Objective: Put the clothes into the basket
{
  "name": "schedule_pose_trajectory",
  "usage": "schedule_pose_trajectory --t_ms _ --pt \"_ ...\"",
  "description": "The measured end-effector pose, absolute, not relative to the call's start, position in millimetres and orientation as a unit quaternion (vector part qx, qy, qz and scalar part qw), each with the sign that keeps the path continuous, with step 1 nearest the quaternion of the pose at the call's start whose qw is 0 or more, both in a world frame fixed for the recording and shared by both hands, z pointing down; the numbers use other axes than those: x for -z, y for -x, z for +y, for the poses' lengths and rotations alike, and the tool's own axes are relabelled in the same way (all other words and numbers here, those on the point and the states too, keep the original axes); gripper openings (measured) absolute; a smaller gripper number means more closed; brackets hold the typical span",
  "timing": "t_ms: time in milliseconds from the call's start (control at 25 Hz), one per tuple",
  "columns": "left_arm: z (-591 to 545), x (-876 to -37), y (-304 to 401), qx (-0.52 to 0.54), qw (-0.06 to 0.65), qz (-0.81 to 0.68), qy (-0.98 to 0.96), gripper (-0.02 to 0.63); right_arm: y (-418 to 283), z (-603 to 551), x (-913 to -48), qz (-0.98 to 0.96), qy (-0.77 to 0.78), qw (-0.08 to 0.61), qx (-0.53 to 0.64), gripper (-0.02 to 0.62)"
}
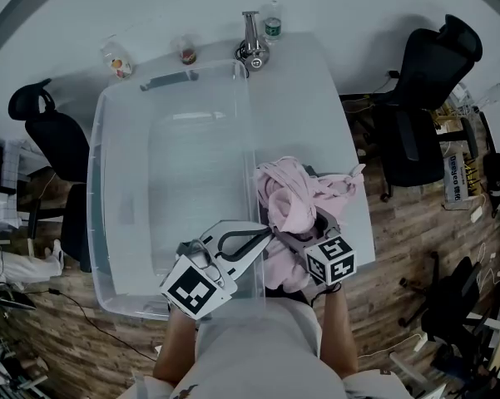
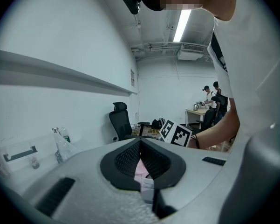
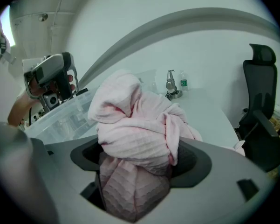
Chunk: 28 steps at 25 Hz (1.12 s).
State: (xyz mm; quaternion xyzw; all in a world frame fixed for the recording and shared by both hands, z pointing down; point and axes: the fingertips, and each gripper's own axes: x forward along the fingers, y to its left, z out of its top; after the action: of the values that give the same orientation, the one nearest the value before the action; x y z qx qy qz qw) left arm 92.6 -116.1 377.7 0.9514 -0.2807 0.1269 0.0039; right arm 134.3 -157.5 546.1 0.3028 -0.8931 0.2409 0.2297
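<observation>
A bunched pink garment (image 1: 287, 194) hangs just right of the clear plastic basket (image 1: 108, 181), above the white table (image 1: 316, 115). My right gripper (image 1: 304, 227) is shut on a thick wad of the garment (image 3: 135, 120), which fills the space between its jaws (image 3: 140, 157) and spills over them. My left gripper (image 1: 262, 238) reaches across the basket's near right corner to the cloth's left edge. In the left gripper view its jaws (image 2: 140, 146) meet at the tips, with a bit of pink cloth and a white label (image 2: 146, 183) caught between them. The basket (image 3: 60, 120) looks empty.
At the table's far edge stand a metal stand (image 1: 251, 44), a water bottle (image 1: 271, 19) and two small jars (image 1: 118, 61). Black office chairs sit to the right (image 1: 424, 98) and left (image 1: 50, 131) of the table. Wooden floor lies around it.
</observation>
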Motion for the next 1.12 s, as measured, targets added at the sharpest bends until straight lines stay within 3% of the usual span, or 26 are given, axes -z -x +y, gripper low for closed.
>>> schedule_pose_trajectory --t_ms 920,1120 --pt "-96.2 -322.8 -87.0 -0.1 -0.064 -0.28 -0.953 0.005 -137.9 -148.8 -380.7 -0.932 -0.308 0.057 -0.18 0.407" --pt "-94.7 -307.8 -79.8 -0.094 -0.078 -0.293 -0.948 0.005 -130.9 -146.3 -351.9 -0.941 -0.299 0.05 -0.153 0.407"
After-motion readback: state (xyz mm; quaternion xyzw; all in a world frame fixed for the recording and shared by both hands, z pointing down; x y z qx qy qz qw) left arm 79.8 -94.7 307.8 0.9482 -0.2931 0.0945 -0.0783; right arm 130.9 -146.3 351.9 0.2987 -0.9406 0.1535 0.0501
